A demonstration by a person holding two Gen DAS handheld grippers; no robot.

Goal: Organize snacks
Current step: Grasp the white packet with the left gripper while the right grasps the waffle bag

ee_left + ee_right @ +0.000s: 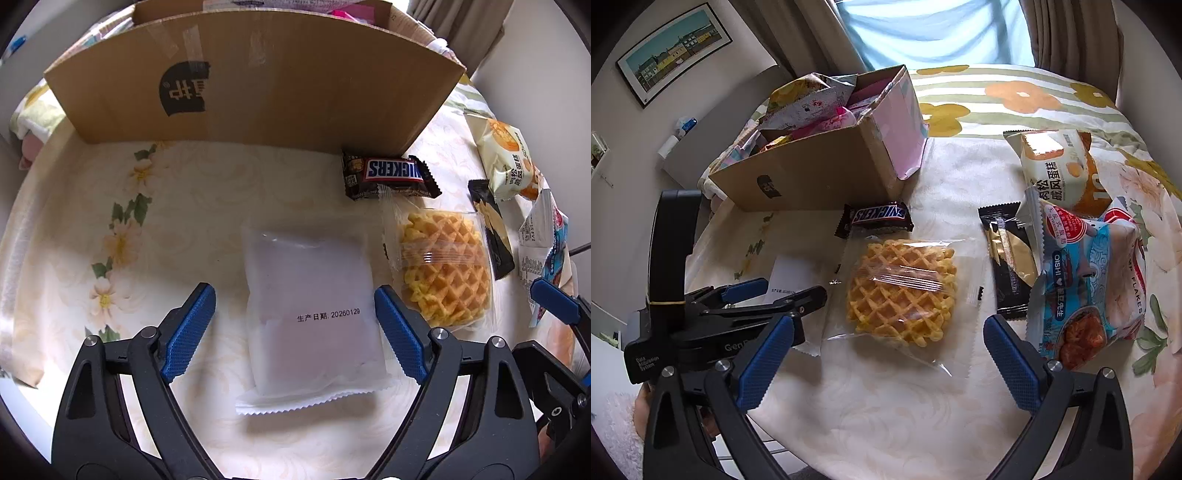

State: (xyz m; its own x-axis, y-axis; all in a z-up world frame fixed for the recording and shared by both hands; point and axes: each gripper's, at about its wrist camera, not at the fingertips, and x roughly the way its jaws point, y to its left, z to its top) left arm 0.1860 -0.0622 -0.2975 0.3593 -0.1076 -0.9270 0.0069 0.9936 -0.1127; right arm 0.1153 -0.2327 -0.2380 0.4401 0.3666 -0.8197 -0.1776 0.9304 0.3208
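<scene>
1. White frosted packet (314,314) lay flat on the cloth-covered tabletop (184,221), near its front edge, straddled by the left gripper (295,325). Jaws stood apart, a blue pad on either side; the right-hand pad looked just beside the packet's edge, the left-hand one clear of it. No squeeze visible, so nothing was held.
2. Judged handling: light, soft, pillow-like wrapper, contents hidden. Film looked smooth and likely slippery; crimped end seals were thin and floppy. Best hold seemed across the puffed middle, gently, since whatever is inside may crush.
3. Waffle in clear wrapper (901,291) lay just right of the white packet, in front of the right gripper (886,354). Those jaws were wide apart and empty, the waffle beyond the tips. Judged brittle at the edges, with loose, slick film; a hold across the waffle's body rather than the slack wrapper would suit.
4. Farther back, Snickers bar (877,218) lay close against the foot of the cardboard box (820,177). Firm and small, probably easy to pinch across its width.
5. Toward the right edge: black and gold sachet (1008,266), shrimp flakes bag (1086,284), cake packet (1056,170). The bags looked puffy and light.
6. The box stood at the far left, already heaped with packets.
</scene>
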